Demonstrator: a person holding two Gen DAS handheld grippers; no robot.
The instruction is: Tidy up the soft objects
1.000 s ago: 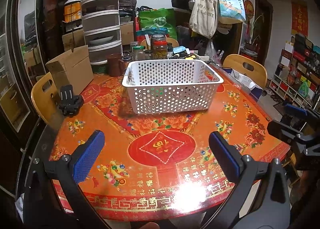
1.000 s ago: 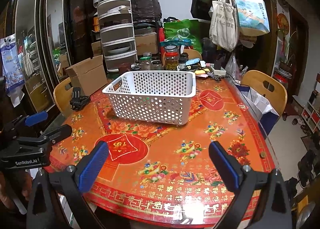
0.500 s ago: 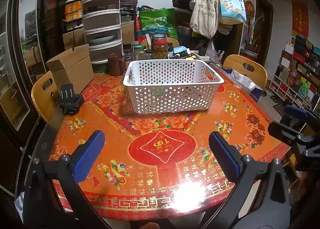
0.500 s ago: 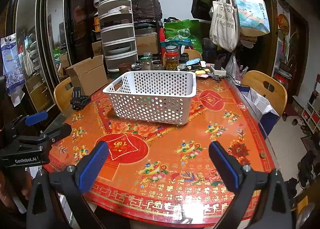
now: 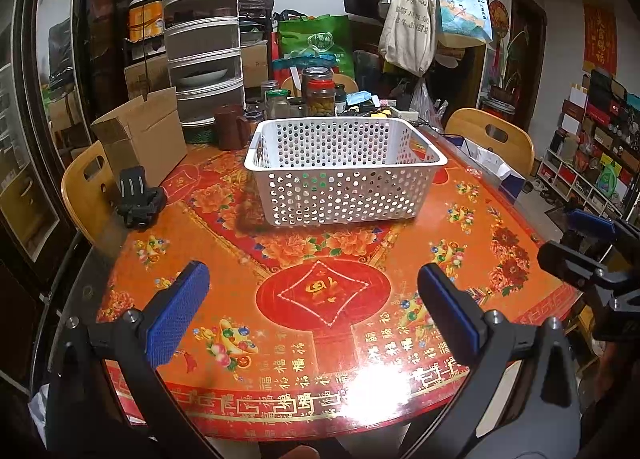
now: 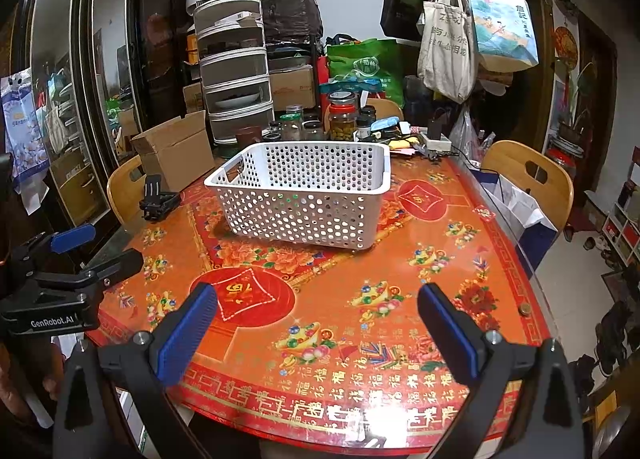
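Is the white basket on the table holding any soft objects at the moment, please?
No, the white basket looks empty; only its bare perforated walls and floor show.

The round table [image 5: 472, 243] has a glossy, smooth red-and-gold printed top that throws back a bright glare. The white basket [image 5: 344, 195] is matt perforated plastic. The box [image 5: 148, 135] is plain brown corrugated cardboard. The chairs [image 5: 500, 139] are smooth pale wood. The left gripper [image 5: 312, 311] has matt black arms and textured blue pads [image 5: 176, 315].

cardboard box [image 5: 140, 139] beside jars [image 5: 320, 93], tote bags [image 5: 408, 25]
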